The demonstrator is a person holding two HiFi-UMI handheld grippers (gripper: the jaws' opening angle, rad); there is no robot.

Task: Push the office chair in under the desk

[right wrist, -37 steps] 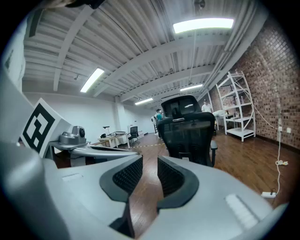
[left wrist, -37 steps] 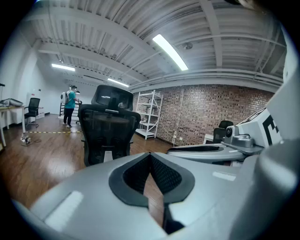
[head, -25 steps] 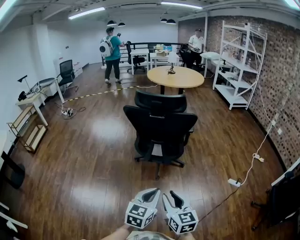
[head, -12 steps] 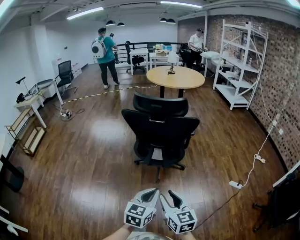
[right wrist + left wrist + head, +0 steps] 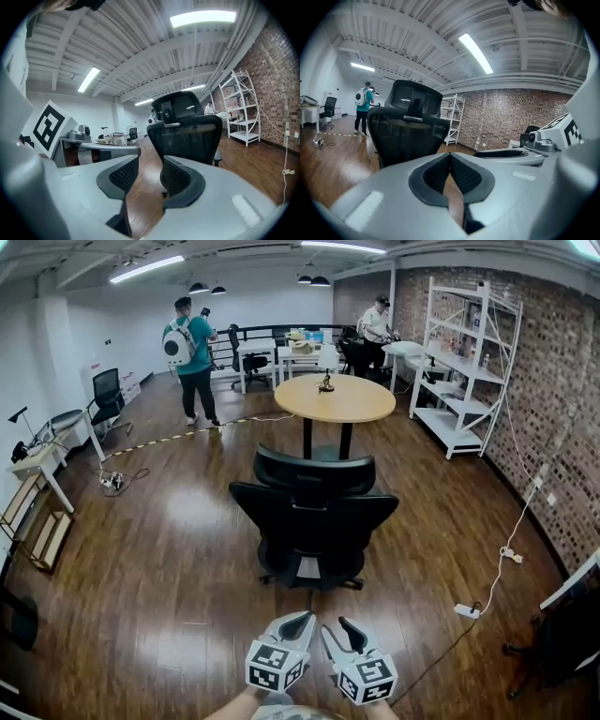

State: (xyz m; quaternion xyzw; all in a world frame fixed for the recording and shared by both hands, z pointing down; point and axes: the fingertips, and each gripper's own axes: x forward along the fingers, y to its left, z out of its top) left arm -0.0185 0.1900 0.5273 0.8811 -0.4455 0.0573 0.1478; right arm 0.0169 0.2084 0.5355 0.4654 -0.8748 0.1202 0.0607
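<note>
the office chair (image 5: 314,521) stands on the wood floor (image 5: 169,559) in the middle of the head view. its black mesh back and headrest are turned to us, and it is at 12 o'clock from both grippers and apart from them.

at 9 o'clock a white side desk (image 5: 37,460) stands by the wall. at 11 o'clock, far off, a person (image 5: 192,357) in a teal top wears a white backpack, back to us.

the left gripper (image 5: 298,622) sits low at 6 o'clock. its jaws are clenched, the dark pads meeting with nothing between them.

beyond the chair at 12 o'clock is the round wooden table (image 5: 336,397). the chair is on our side of it, its seat not under the top.

the right gripper (image 5: 345,626) is just beside the left one. its jaws are released and have just been opening, and through the gap we see only floor and the chair's back.

at 1 o'clock a second person (image 5: 378,322) in a white top stands by the far tables. at 2 o'clock a white shelving unit (image 5: 464,381) stands against the brick wall (image 5: 562,427). at 4 o'clock a white power strip (image 5: 466,611) lies on the floor, its cable running toward that wall.
</note>
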